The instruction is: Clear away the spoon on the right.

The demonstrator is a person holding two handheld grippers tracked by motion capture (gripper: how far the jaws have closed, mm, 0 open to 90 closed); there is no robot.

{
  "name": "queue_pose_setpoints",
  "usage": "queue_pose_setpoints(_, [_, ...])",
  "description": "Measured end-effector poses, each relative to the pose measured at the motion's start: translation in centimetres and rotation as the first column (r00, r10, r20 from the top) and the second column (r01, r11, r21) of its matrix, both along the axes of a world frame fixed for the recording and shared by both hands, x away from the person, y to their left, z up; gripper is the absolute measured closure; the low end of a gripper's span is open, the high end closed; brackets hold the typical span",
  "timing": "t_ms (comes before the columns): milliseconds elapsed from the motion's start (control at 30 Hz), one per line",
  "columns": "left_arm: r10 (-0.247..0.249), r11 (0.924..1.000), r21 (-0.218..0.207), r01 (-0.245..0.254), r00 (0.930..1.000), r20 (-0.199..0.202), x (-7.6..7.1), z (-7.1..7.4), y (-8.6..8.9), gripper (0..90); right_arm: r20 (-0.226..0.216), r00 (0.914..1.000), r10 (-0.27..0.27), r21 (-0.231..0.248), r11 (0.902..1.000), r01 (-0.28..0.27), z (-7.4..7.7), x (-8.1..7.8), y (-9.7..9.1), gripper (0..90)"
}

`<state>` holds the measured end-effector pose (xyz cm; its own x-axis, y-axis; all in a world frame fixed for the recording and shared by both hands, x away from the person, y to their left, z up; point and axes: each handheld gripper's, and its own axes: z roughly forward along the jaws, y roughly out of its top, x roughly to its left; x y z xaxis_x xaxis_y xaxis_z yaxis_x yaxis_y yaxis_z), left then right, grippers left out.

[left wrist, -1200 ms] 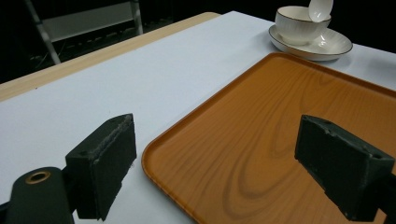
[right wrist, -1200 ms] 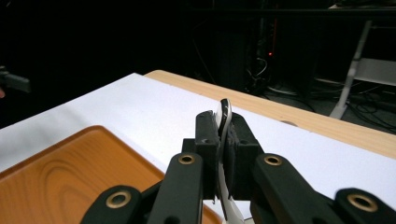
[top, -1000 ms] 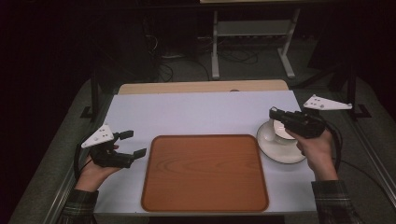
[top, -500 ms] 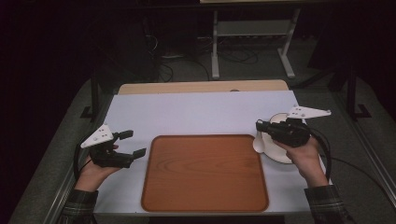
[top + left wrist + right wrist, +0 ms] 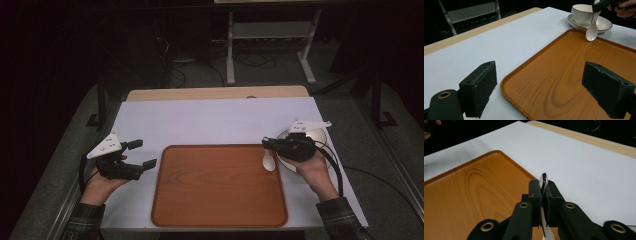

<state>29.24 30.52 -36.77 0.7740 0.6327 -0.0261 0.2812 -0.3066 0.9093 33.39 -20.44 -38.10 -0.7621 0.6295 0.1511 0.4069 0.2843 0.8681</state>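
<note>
White ceramic spoon [image 5: 269,161] hangs bowl-down over the right edge of the wooden tray [image 5: 215,187], its handle clamped in the closed right gripper [image 5: 266,144]. The left gripper [image 5: 141,155] rests on the bench [image 5: 210,122], jaws wide apart and empty.

White table cover [image 5: 215,122]; wood strip [image 5: 215,93] at far edge; metal stand [image 5: 270,40] on floor beyond.

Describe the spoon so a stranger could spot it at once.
Find the brown tray mid-table, then its right edge. There the right tongs pinch a small white spoon by its handle, bowl end hanging down over the tray rim. Unlike the white cup and saucer behind, it's held aloft.
</note>
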Motion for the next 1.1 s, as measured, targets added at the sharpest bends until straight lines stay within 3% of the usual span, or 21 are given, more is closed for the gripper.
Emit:
queue_pose_setpoints(300, [-0.004, 1.0, 0.003, 0.004, 1.0, -0.002, 0.0, -0.1, -0.2, 12.0, 0.002, 0.9982, 0.059, -0.021, 0.998, -0.059, -0.7, 0.3, 2.0, 84.6])
queue_pose_setpoints(533, [-0.006, 0.9999, 0.009, 0.006, 1.0, -0.004, 0.1, -0.1, -0.3, 12.0, -0.01, 0.9951, 0.099, -0.072, 0.9925, -0.099, -1.6, 0.9, 4.0, 84.4])
queue_pose_setpoints(733, [-0.007, 0.9999, 0.009, 0.007, 1.0, -0.007, 0.1, -0.2, -0.4, 12.0, -0.015, 0.9918, 0.127, -0.122, 0.9843, -0.128, -2.5, 1.3, 5.6, 84.1])
queue_pose_setpoints(1100, [-0.008, 0.9999, 0.009, 0.008, 0.9999, -0.007, 0.1, -0.2, -0.4, 12.0, -0.062, 0.9858, 0.156, -0.214, 0.9627, -0.166, -4.4, 2.0, 7.7, 83.7])
